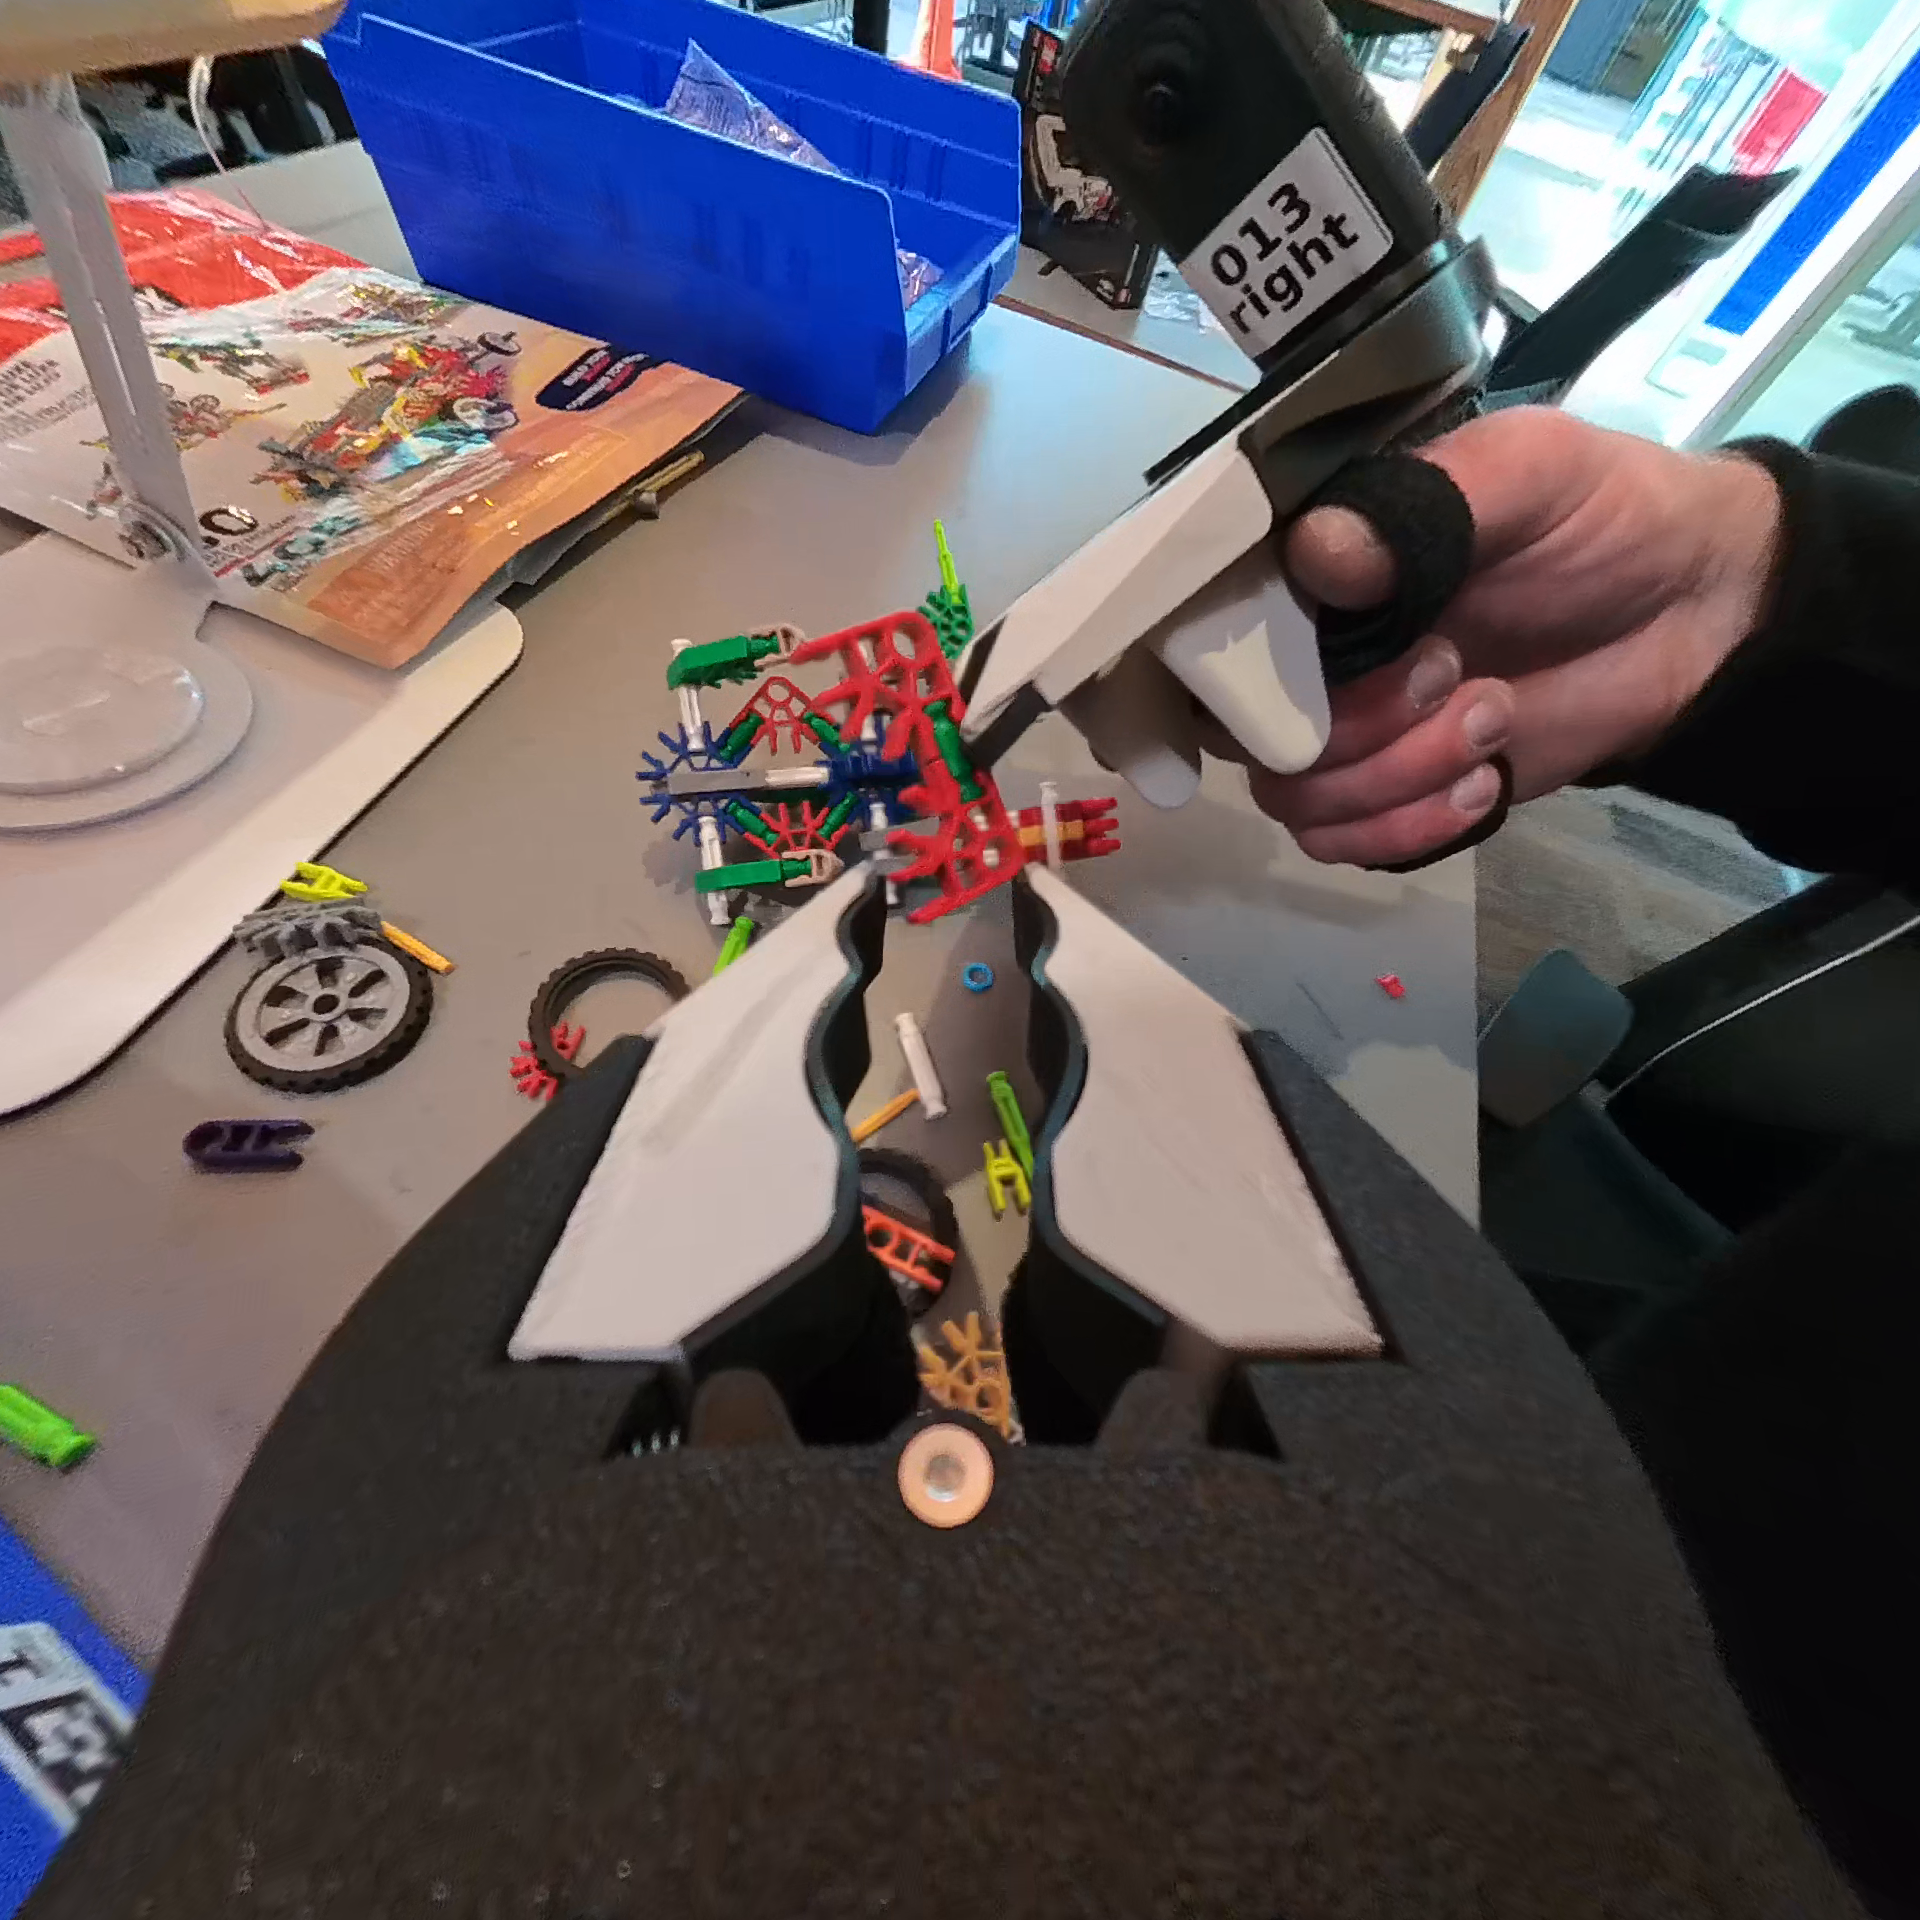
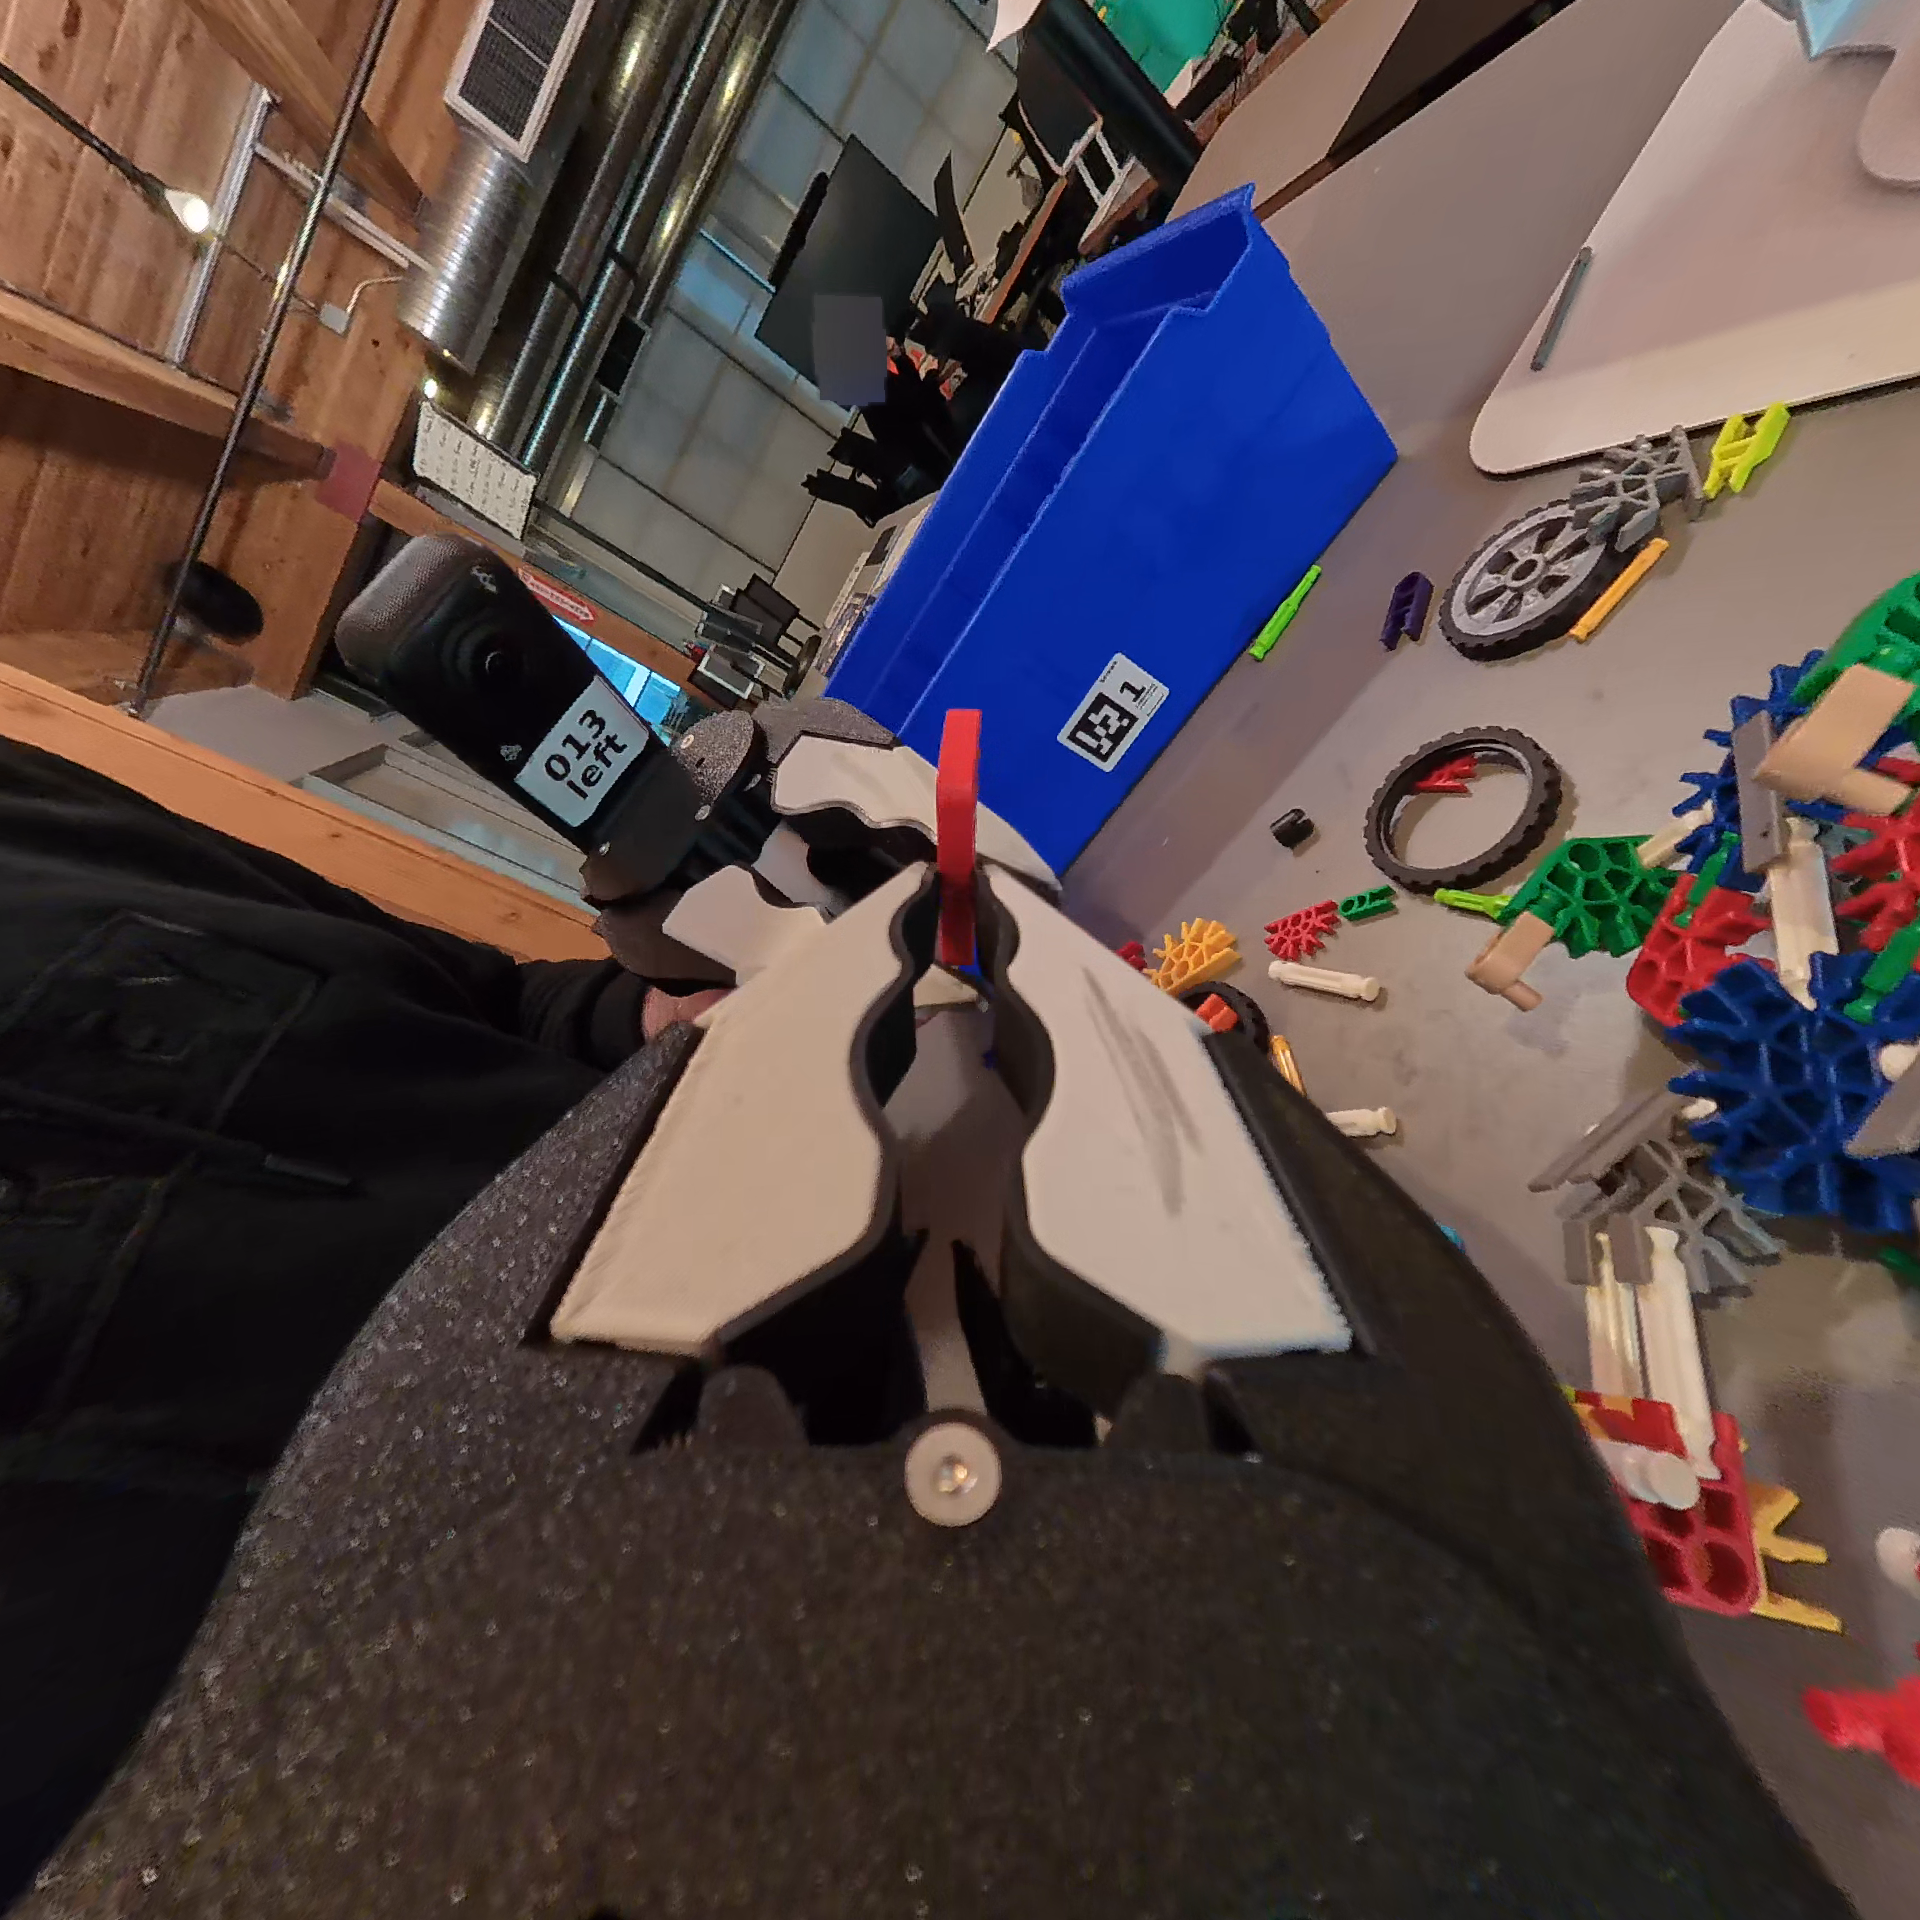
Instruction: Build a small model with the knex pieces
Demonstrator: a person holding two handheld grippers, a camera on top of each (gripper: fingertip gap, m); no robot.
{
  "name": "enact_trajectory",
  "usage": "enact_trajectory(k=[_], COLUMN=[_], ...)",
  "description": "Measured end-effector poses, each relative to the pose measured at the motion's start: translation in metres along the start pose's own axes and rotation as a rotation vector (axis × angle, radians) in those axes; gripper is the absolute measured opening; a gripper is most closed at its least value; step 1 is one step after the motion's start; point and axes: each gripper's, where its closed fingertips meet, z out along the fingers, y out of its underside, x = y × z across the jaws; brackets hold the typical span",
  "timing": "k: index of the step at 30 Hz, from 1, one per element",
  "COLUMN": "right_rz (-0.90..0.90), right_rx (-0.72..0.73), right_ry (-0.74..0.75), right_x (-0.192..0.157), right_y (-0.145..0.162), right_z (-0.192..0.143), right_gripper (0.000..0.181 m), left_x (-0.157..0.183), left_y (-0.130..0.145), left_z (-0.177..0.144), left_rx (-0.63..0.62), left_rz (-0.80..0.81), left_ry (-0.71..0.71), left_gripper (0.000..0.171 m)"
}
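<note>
At the near edge of the toy model [image 1: 831, 769], its red panel [image 2: 958, 790] is gripped edge-on between the closed fingers of the right tool [image 2: 956, 888]. The left tool [image 1: 945, 883] is set with its tips either side of the panel's lower corner; whether that corner is pinched cannot be told. Whether the model rests on the grey desk [image 1: 1143, 499] or is lifted cannot be told either. By judgement, the snapped joints could be pulled apart if the tools were twisted against each other, and the thin panel could slip from so narrow a hold. Left of the model, a grey wheel [image 1: 327, 1013], a black tyre ring [image 1: 608, 997] and loose rods are scattered; beyond it a blue bin [image 1: 675, 239] and a printed bag [image 1: 364, 416] are seen. Farther off, a wood-panelled wall [image 2: 125, 156] and metal ducts [image 2: 488, 208] are shown.
</note>
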Motion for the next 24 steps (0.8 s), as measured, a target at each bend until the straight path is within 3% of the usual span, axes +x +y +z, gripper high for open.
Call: enact_trajectory(k=[7, 18, 24], right_rz=[0.029, 0.091, 0.107], right_rx=[-0.001, -0.074, -0.055], right_ry=[-0.007, -0.039, -0.047], right_x=[0.001, -0.003, -0.003], right_y=[-0.004, 0.016, 0.015], right_z=[-0.012, -0.016, -0.012], right_gripper=[0.006, 0.006, 0.006], left_x=[-0.002, 0.020, 0.018], left_y=[-0.002, 0.009, 0.007], left_z=[-0.003, 0.004, 0.003], left_rx=[-0.009, -0.074, -0.058], left_rz=[0.036, 0.292, 0.271], left_ry=[-0.002, 0.000, -0.016], left_gripper=[0.021, 0.021, 0.015])
